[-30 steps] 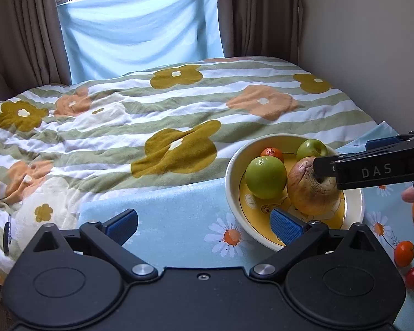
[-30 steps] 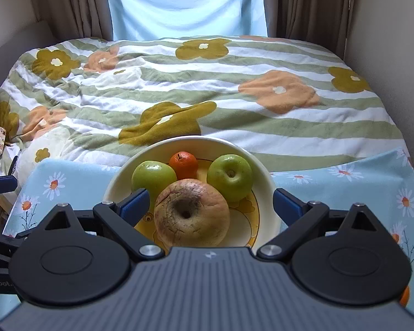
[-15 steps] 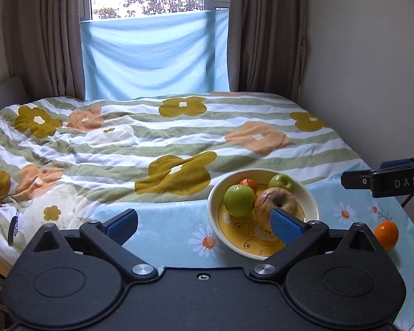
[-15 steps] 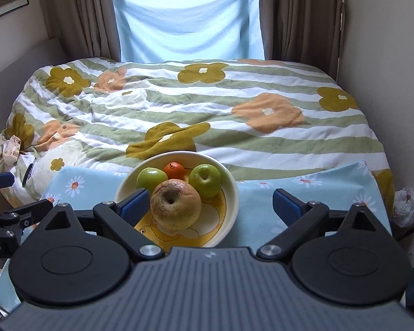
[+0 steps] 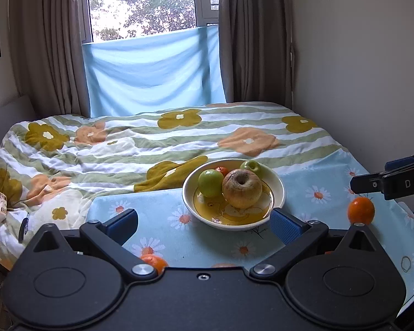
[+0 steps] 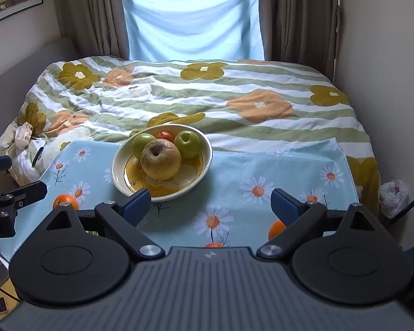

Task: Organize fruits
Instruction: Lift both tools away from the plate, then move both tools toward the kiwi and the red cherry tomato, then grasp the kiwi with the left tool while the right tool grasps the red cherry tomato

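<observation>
Both tongs are seen spread wide with nothing held between their blue pads: the left tongs [image 5: 204,222] are raised above the near edge of a daisy-print blue cloth [image 5: 157,207], and the right tongs [image 6: 211,202] are held likewise over the same cloth [image 6: 262,171], which is laid across the foot of a bed covered by a flowered, striped duvet [image 5: 151,143]. A cream bowl with a yellow inside [image 5: 277,186] is set on the cloth, ahead of both tongs and touched by neither. Inside the bowl a large, wrinkled brownish apple [image 5: 242,188] is placed at the front, with a green apple [image 5: 210,182] just beside it on the left, a second green apple [image 5: 251,167] behind it on the right, and a small tangerine [image 5: 222,170] tucked between the two green ones at the back. Outside the bowl, an orange [image 5: 361,211] is seen on the cloth at the right, below the tip of the right tongs that enters the left view. Another orange [image 5: 154,262] is partly hidden behind the left finger [image 5: 122,224] of the left tongs, and a third orange shape at the lower middle is mostly covered by the tool body. Behind the bed, a blue sheet [image 5: 151,71] is hung across the lower window between brown curtains [image 5: 47,49].
</observation>
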Demonstrator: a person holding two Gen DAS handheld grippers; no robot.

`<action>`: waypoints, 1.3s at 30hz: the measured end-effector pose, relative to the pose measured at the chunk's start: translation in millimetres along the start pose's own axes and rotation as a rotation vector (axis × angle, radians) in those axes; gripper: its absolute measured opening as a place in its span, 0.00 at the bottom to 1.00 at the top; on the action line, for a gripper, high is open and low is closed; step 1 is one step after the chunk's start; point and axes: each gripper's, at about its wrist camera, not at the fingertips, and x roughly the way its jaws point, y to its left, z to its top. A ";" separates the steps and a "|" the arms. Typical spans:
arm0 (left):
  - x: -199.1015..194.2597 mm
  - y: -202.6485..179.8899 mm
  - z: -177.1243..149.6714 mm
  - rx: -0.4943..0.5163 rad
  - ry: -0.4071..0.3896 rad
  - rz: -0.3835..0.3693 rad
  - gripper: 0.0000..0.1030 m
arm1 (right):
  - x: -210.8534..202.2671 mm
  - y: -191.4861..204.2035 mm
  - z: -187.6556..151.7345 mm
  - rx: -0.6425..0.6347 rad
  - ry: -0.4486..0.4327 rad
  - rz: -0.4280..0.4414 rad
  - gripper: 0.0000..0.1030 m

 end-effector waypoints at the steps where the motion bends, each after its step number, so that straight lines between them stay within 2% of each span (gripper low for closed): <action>1: -0.8 -3.4 -4.0 0.002 0.002 0.000 1.00 | -1.1 -2.3 -5.2 -0.003 0.002 0.006 1.00; 10: 16.6 -25.1 -43.4 0.023 0.038 -0.013 0.96 | 7.0 -9.2 -55.4 -0.026 0.012 0.040 1.00; 12: 23.9 -27.6 -49.8 0.032 0.055 -0.026 0.93 | 12.1 -6.5 -65.6 -0.034 0.022 0.040 1.00; 22: 74.4 -27.0 -68.5 0.105 0.129 -0.086 0.91 | 43.1 -3.3 -104.2 0.018 0.091 0.012 1.00; 24: 84.2 -23.0 -70.7 0.105 0.153 -0.097 0.91 | 48.0 -2.2 -108.5 0.019 0.100 0.005 0.99; 26: 91.8 -19.9 -72.1 0.108 0.167 -0.109 0.91 | 54.3 0.0 -111.5 0.012 0.119 0.006 0.90; 32: 107.3 -11.4 -76.5 0.115 0.210 -0.156 0.90 | 65.0 4.9 -115.7 0.024 0.138 0.000 0.89; 39: 117.4 -7.6 -83.3 0.124 0.240 -0.172 0.83 | 74.5 10.2 -115.9 0.017 0.157 -0.005 0.81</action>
